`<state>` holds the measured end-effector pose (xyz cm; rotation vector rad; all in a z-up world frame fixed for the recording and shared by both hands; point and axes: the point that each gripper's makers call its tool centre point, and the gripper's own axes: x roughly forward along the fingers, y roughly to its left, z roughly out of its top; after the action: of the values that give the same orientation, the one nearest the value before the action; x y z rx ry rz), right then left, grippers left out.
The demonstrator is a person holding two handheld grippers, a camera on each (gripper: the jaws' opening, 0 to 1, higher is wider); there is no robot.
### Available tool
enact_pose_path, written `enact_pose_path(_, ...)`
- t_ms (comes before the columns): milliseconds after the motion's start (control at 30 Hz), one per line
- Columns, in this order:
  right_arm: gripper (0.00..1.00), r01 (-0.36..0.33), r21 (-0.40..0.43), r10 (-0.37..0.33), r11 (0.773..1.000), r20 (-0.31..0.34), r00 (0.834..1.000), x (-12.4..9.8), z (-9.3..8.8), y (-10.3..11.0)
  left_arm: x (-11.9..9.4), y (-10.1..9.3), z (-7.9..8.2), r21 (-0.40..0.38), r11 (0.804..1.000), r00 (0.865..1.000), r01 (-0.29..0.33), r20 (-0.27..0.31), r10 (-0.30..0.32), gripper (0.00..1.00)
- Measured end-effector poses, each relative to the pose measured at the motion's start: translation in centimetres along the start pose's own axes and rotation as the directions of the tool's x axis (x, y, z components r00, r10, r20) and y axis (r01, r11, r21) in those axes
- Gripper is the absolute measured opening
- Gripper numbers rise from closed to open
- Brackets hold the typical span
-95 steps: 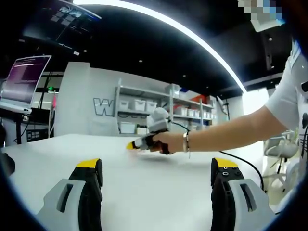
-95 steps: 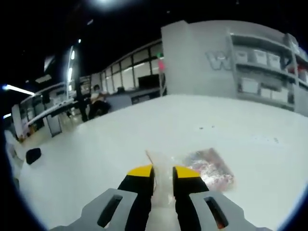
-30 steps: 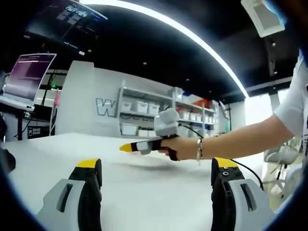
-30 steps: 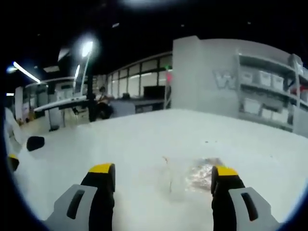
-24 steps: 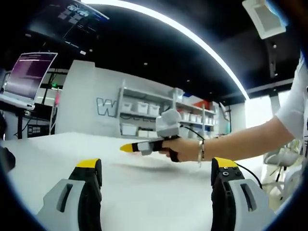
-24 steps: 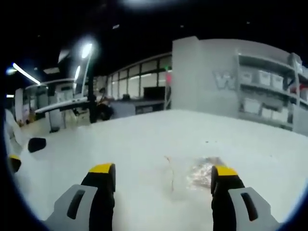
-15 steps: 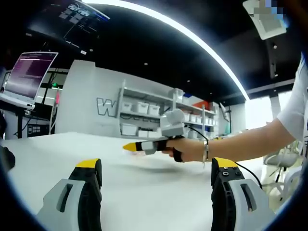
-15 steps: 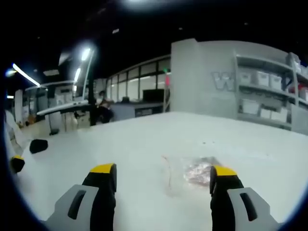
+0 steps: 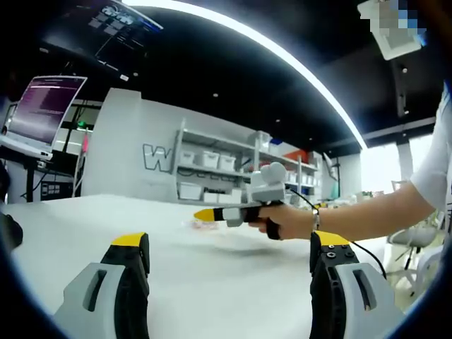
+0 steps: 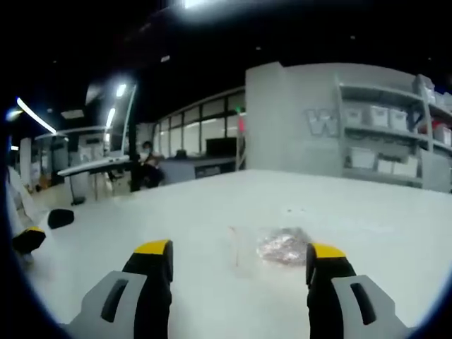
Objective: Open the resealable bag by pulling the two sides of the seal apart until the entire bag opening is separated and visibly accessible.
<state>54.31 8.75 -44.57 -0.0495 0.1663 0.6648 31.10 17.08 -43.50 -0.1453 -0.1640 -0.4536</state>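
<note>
A clear resealable bag (image 10: 281,247) with reddish contents lies flat on the white table (image 10: 212,205). Its near edge stands up slightly in the right gripper view. My right gripper (image 10: 239,251) is open, its yellow-tipped jaws wide apart and short of the bag, touching nothing. In the left gripper view a hand holds that right gripper (image 9: 236,212) low over the table, with a faint trace of the bag (image 9: 192,224) below its tip. My left gripper (image 9: 229,244) is open and holds nothing. One of its yellow tips (image 10: 28,240) shows at the far left of the right gripper view.
A small black object (image 10: 61,217) sits on the table near the left gripper. Shelves with white bins (image 9: 212,173) line the back wall. A monitor (image 9: 44,113) stands at the left. A black cable (image 9: 367,254) trails from the person's arm (image 9: 367,215).
Three seconds ago my right gripper was shut on the bag's edge. It has since opened and drawn back from the bag, drifting rightward in the left gripper view. The left gripper stayed open.
</note>
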Motion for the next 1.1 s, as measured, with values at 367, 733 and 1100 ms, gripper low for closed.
enact_pose_path(367, 0.76, 0.011, 0.004, -0.011, 1.0, 0.03, 0.999, -2.4, 0.5, -0.1, -0.1, 0.0, 0.0, -0.003, 1.0, 1.0, -0.003, 0.002, 0.003, 0.93)
enact_pose_path(733, 0.76, 0.028, 0.014, -0.029, 1.0, 0.05, 0.998, -4.4, 0.6, -0.9, -0.1, 0.2, 0.2, -0.011, 1.0, 1.0, -0.004, 0.008, 0.004, 0.93)
enact_pose_path(1100, 0.76, 0.037, 0.021, -0.039, 0.999, 0.07, 0.997, -7.2, 0.3, -0.8, -0.2, 0.3, 0.2, -0.014, 1.0, 1.0, -0.009, 0.011, 0.01, 0.93)
